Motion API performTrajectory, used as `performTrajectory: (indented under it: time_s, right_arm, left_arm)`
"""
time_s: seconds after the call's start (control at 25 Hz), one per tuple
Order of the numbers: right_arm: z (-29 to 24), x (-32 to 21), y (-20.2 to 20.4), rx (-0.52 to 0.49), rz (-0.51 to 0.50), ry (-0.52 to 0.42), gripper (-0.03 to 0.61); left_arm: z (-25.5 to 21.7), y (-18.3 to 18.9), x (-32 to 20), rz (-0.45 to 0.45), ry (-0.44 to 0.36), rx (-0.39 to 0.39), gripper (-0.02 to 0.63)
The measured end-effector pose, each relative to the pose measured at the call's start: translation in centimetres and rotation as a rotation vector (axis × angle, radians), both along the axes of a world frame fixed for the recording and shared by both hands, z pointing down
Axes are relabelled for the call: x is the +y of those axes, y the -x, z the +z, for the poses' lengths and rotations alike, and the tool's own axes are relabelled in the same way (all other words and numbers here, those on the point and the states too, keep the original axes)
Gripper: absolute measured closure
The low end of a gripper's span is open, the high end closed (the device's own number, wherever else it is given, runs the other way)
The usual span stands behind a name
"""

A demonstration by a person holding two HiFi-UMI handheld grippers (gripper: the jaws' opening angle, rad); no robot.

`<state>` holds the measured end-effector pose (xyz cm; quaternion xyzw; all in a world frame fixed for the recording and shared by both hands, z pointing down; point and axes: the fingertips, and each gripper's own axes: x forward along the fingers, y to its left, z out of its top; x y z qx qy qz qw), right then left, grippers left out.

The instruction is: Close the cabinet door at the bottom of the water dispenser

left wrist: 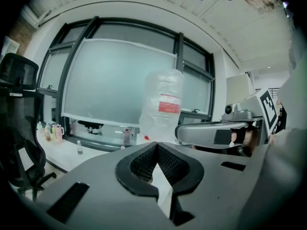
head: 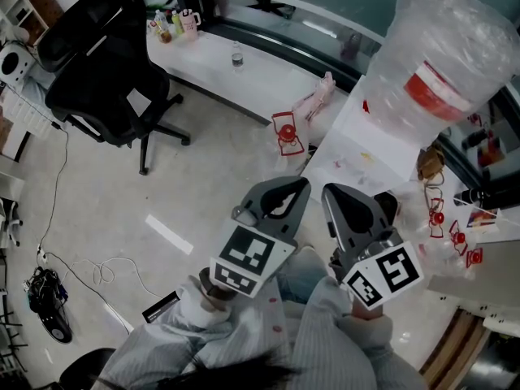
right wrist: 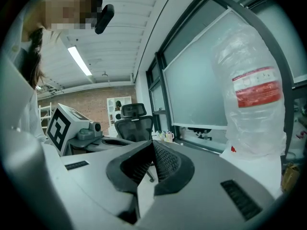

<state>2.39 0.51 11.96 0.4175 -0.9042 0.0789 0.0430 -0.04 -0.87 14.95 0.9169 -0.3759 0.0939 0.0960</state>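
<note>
1. While our left gripper [head: 299, 184] sits clenched & empty, we're nowhere near the door.
2. Our right gripper [head: 331, 192]: same, clenched, empty.
3. The water dispenser [head: 357, 149] stands right of both, but its bottom cabinet door is out of view. Reaching blind, we could bump the bottle [head: 447, 63].

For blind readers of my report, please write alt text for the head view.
Seen from above, a person holds the left claw and the right claw, both shut and empty, side by side before a white water dispenser topped with a plastic-wrapped bottle; a black office chair stands at the picture's left.
</note>
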Motion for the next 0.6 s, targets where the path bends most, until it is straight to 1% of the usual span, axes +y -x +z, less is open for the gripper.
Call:
performTrajectory:
  time_s: [0.6]
  right_arm:
    - [-0.09,0.62,-0.16,-0.015,-0.006,0.002,0.565]
  left_arm:
    - [0.07,-0.40,0.47,0.010,-0.003,-0.004,0.603]
